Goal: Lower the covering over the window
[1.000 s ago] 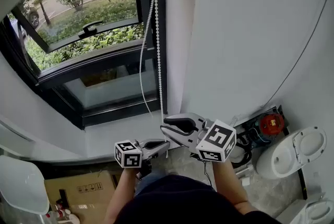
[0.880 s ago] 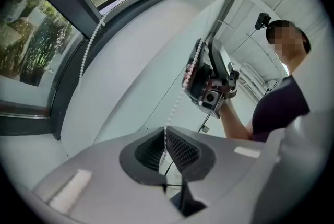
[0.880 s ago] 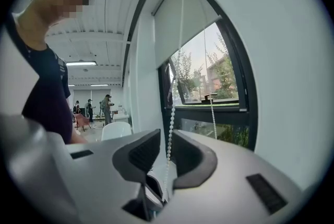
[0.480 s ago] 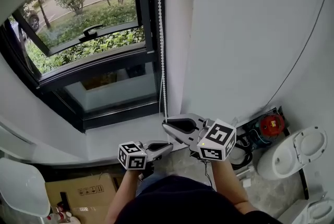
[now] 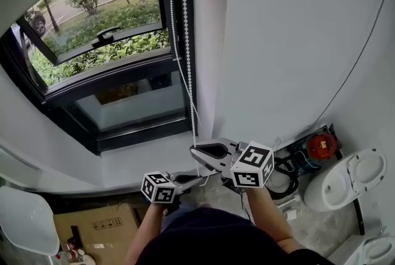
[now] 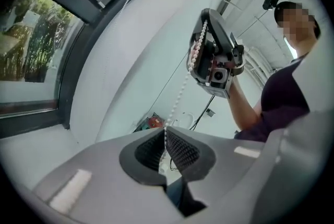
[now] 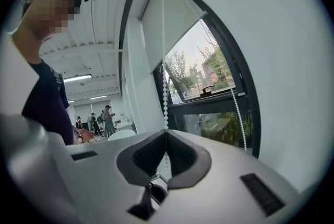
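Note:
A white bead chain (image 5: pixel 187 72) hangs in two strands beside the dark window frame (image 5: pixel 117 81). My right gripper (image 5: pixel 194 151) has just closed its jaws and is shut on one strand near the sill. Just below it, my left gripper (image 5: pixel 201 178) is shut on the same chain. In the left gripper view the chain (image 6: pixel 180 95) rises from my left gripper (image 6: pixel 165 133) up to the right gripper (image 6: pixel 214 58). In the right gripper view the chain (image 7: pixel 166 97) climbs from my right gripper (image 7: pixel 166 133) toward a partly lowered roller blind (image 7: pixel 164 24); the other strand (image 7: pixel 238 118) hangs free.
A white wall (image 5: pixel 296 41) stands right of the window, with a grey sill (image 5: pixel 142 159) below it. A toilet (image 5: pixel 345 180) and a red device (image 5: pixel 320 146) with cables sit at the lower right. A cardboard box (image 5: pixel 92 223) and a white chair (image 5: pixel 24 220) are at the lower left.
The right gripper's jaws have closed onto the chain. The left gripper has sunk a little with the chain in it, and the strands have shifted.

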